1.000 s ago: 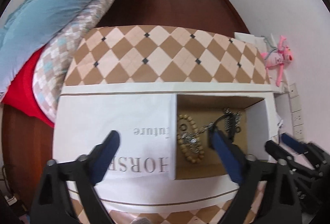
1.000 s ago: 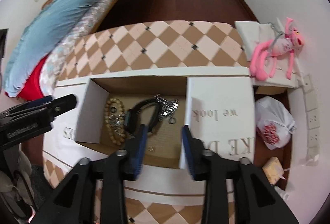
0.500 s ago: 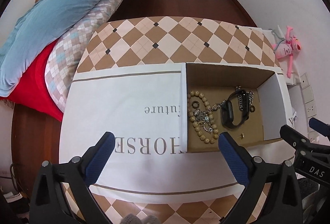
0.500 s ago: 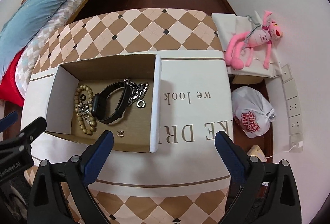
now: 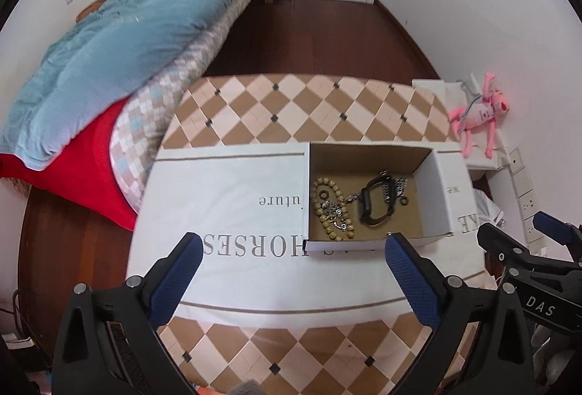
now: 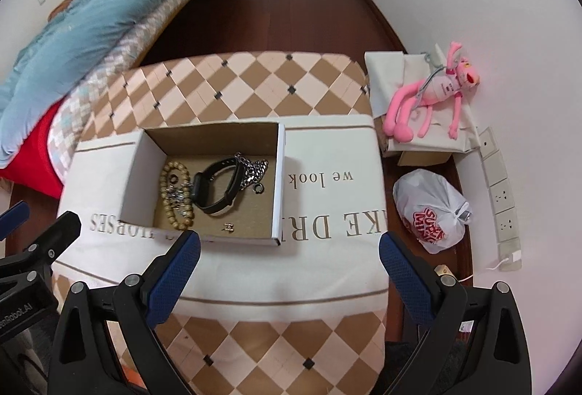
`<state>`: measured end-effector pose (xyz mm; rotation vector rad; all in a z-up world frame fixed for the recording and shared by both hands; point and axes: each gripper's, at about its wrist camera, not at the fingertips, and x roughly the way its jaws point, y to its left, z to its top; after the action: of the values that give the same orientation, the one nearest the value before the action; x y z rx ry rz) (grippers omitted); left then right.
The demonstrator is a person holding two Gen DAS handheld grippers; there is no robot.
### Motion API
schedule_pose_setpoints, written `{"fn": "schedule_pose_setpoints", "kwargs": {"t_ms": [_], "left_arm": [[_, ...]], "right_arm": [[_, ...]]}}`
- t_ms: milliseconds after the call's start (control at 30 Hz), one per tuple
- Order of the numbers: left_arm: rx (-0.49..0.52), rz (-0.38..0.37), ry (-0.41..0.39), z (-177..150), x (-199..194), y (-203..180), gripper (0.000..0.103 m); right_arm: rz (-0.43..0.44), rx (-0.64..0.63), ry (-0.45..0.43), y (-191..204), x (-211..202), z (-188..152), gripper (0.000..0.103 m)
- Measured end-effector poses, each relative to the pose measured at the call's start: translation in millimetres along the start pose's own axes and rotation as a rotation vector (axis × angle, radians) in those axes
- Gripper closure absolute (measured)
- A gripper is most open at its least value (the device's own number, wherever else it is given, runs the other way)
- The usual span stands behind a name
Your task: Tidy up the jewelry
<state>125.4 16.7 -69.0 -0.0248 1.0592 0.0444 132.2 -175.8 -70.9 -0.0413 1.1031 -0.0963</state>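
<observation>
An open cardboard box [image 6: 278, 176] [image 5: 442, 191] sits on a white cloth. In it lie a wooden bead bracelet [image 6: 171, 202] [image 5: 329, 209], a black wristband [image 6: 214, 187] [image 5: 374, 206], a silver chain [image 6: 254, 169] [image 5: 396, 186], a small black ring [image 6: 259, 189] [image 5: 403, 201] and a small earring [image 6: 229, 227]. My left gripper [image 5: 293, 269] is open and empty, above the cloth in front of the box. My right gripper [image 6: 289, 267] is open and empty, in front of the box's right corner.
The white printed cloth [image 6: 327, 206] covers a checkered table [image 6: 232, 89]. A bed with a blue duvet [image 5: 109, 60] is on the left. A pink plush toy [image 6: 433, 96] and a white plastic bag [image 6: 433, 209] are on the right by the wall.
Both grippers have pulled back and up from the box. The right gripper, nearly shut inside the box a second ago, is now wide open and empty.
</observation>
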Motion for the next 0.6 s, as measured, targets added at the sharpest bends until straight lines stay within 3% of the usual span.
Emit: {"fn": "schedule_pose_setpoints", "kwargs": {"t_ms": [600], "left_arm": [[-0.022, -0.038, -0.161, -16, -133, 1, 0.001]], "right_arm": [[-0.006, 0.012, -0.246, -10, -172, -32, 0.0]]}}
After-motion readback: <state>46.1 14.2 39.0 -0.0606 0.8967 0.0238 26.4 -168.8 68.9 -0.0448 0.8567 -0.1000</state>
